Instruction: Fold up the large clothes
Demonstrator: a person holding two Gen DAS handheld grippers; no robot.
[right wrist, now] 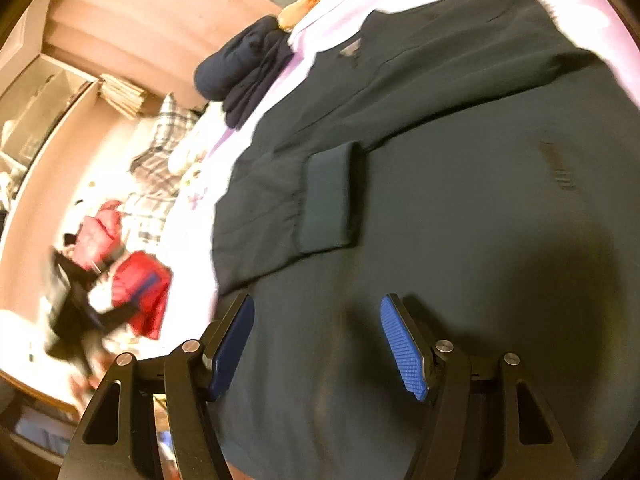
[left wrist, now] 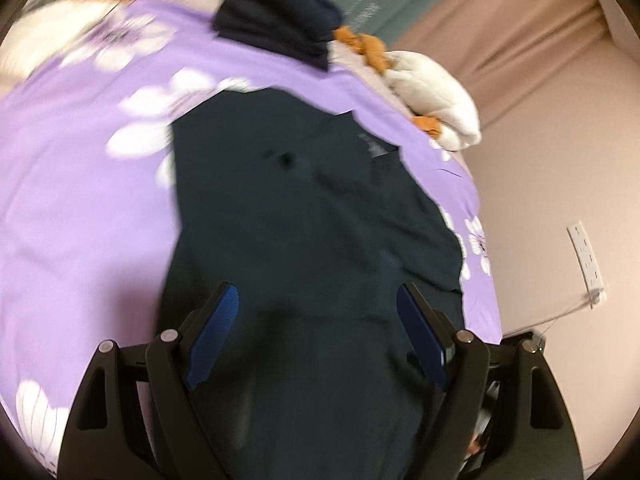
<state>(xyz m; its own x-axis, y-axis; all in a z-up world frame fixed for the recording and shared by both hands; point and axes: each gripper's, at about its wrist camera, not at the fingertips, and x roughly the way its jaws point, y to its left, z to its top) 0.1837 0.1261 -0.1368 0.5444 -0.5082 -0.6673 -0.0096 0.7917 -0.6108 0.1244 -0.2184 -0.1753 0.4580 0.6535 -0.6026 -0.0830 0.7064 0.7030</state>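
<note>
A large dark green jacket (left wrist: 304,216) lies spread on a purple flowered bedsheet (left wrist: 76,200). My left gripper (left wrist: 318,300) hovers over its lower part, jaws wide apart, nothing between the blue pads. In the right wrist view the same jacket (right wrist: 460,184) fills the frame, one sleeve folded across the body with its ribbed cuff (right wrist: 328,200) on top. My right gripper (right wrist: 318,312) stands open above the cloth near the jacket's edge, with nothing clamped between its pads.
A folded navy garment (left wrist: 276,12) sits at the far end of the bed, next to a white and orange plush toy (left wrist: 432,88). A wall socket (left wrist: 586,256) is on the pink wall. On the floor lie red clothes (right wrist: 136,284) and a plaid cloth (right wrist: 160,160).
</note>
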